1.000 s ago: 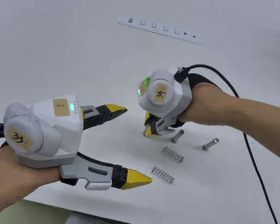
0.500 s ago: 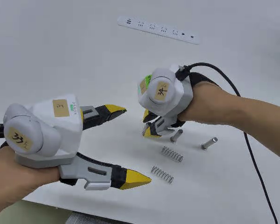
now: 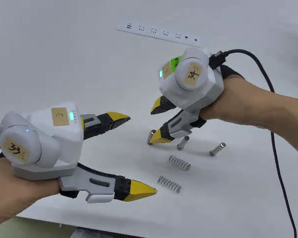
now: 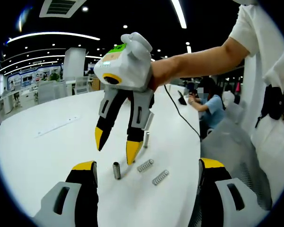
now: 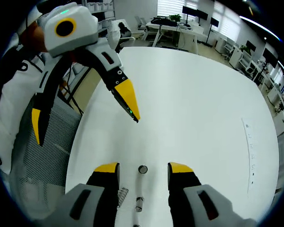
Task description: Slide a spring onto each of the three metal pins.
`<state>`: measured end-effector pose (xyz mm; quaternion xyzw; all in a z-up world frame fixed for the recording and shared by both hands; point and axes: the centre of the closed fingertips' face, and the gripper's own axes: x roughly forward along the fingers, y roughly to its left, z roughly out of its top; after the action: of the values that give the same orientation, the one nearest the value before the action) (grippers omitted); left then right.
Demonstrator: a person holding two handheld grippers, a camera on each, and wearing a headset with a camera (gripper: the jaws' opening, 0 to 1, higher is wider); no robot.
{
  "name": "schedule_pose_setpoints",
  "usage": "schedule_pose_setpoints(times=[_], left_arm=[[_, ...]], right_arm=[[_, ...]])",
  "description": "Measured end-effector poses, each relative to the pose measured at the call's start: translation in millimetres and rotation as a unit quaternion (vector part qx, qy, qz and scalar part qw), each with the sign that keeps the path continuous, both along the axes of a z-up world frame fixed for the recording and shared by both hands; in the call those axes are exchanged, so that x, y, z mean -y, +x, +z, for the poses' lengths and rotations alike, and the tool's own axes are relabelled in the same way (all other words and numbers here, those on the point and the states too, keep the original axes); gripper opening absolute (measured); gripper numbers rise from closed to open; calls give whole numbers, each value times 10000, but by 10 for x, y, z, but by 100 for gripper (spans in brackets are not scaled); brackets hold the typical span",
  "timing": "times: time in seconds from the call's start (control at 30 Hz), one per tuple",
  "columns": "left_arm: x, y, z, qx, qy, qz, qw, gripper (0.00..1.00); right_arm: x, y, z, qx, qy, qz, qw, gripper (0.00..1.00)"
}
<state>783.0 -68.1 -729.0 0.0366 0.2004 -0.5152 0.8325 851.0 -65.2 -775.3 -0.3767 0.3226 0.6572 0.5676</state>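
Observation:
One metal pin (image 3: 151, 137) stands upright on the white table with a spring around it; it is seen end-on in the right gripper view (image 5: 142, 169). My right gripper (image 3: 158, 123) hovers open just above and around this pin without touching it. Two bare pins (image 3: 183, 143) (image 3: 217, 148) lie to its right. Two loose springs (image 3: 179, 162) (image 3: 169, 184) lie in front of them. My left gripper (image 3: 131, 153) is held open at the lower left, well short of the parts, with nothing between its fingers.
A white power strip (image 3: 156, 32) lies at the far side of the table. A black cable (image 3: 268, 74) runs from the right gripper along the person's arm. The table's front edge (image 3: 49, 218) is close under the left gripper.
The right gripper has opened and lifted up and to the right, leaving the spring-covered pin standing by itself. The left gripper has hardly moved.

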Motion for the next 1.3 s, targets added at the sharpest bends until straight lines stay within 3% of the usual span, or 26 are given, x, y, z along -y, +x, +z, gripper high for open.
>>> schedule_pose_setpoints(times=[0.13,0.33,0.63,1.0,1.3], left_arm=[[1,-23,-5,2,45,-46,10000,90],[-12,-37,-15,24,116,-114,9999,90],[53,-76,9,70,296,-277,9992,88],[157,-108,-58,109,600,-627,9962,83],[216,-124,-207,91,939,-1009,9904,76]], right_arm=[[72,-1,171,-6,312,-230,9992,47],[287,-31,333,23,563,-504,9971,55],[659,-125,544,77,990,-1035,9897,64],[1112,-256,617,39,1458,-1561,9769,78],[1412,-438,542,-80,1800,-1882,9655,86]])
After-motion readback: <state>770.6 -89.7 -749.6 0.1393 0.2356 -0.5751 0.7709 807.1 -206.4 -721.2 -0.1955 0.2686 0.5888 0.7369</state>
